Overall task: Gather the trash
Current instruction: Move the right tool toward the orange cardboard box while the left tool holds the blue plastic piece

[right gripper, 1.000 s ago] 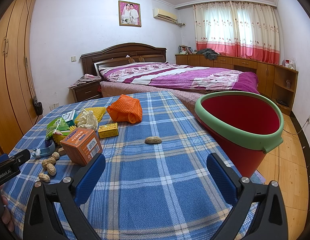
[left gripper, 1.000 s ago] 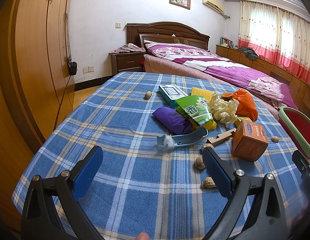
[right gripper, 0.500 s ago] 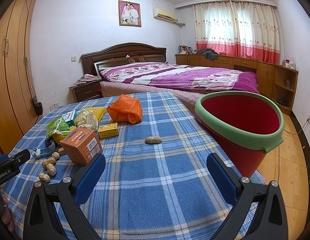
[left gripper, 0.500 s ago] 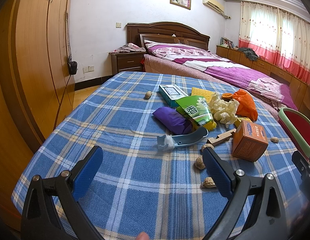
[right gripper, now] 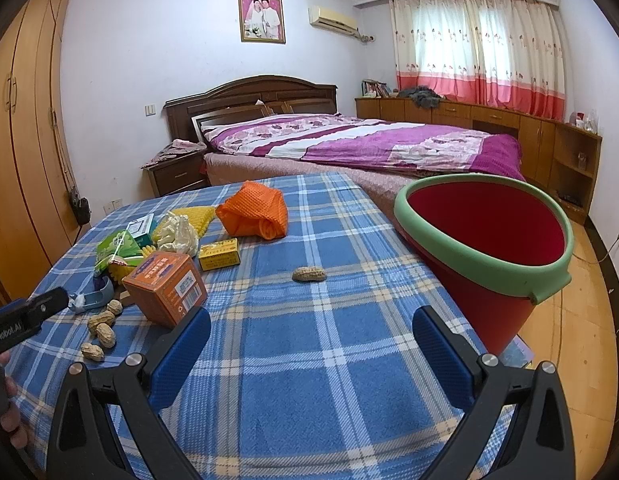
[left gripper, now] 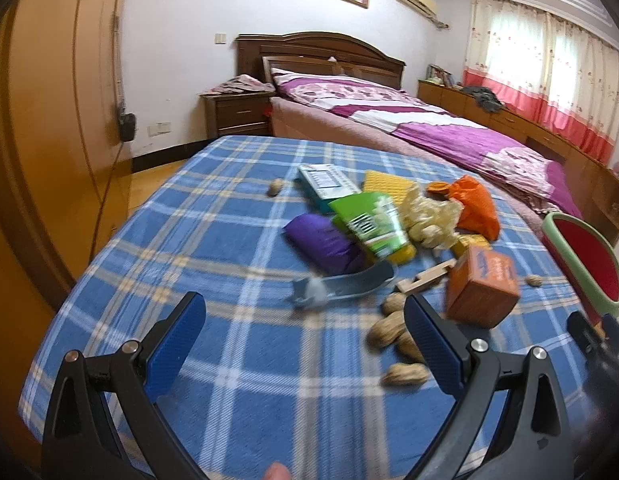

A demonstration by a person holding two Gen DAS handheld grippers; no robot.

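Note:
Trash lies on a blue plaid cloth [left gripper: 229, 360]: an orange box [left gripper: 483, 292] [right gripper: 165, 286], a purple bag [left gripper: 323, 242], a green packet [left gripper: 369, 224], crumpled plastic [left gripper: 429, 218], an orange net bag [right gripper: 255, 210], a small yellow box [right gripper: 219, 254], a blue-grey scoop [left gripper: 345, 286] and several peanuts [left gripper: 389, 330]. One peanut [right gripper: 308, 274] lies apart, near a red bucket with a green rim [right gripper: 485, 240]. My left gripper [left gripper: 305, 338] is open above the cloth, its right finger beside the peanuts. My right gripper [right gripper: 311, 354] is open over bare cloth, nothing held.
A tall wooden wardrobe [left gripper: 49, 120] stands at the left. A bed with a purple cover [right gripper: 349, 144] lies behind the table, a nightstand [left gripper: 237, 114] beside it. Low cabinets [right gripper: 509, 124] run under the curtained window. The bucket stands off the table's right edge.
My left gripper has moved forward and to the right toward the peanuts and tilted, blurring its view. The right gripper has barely moved.

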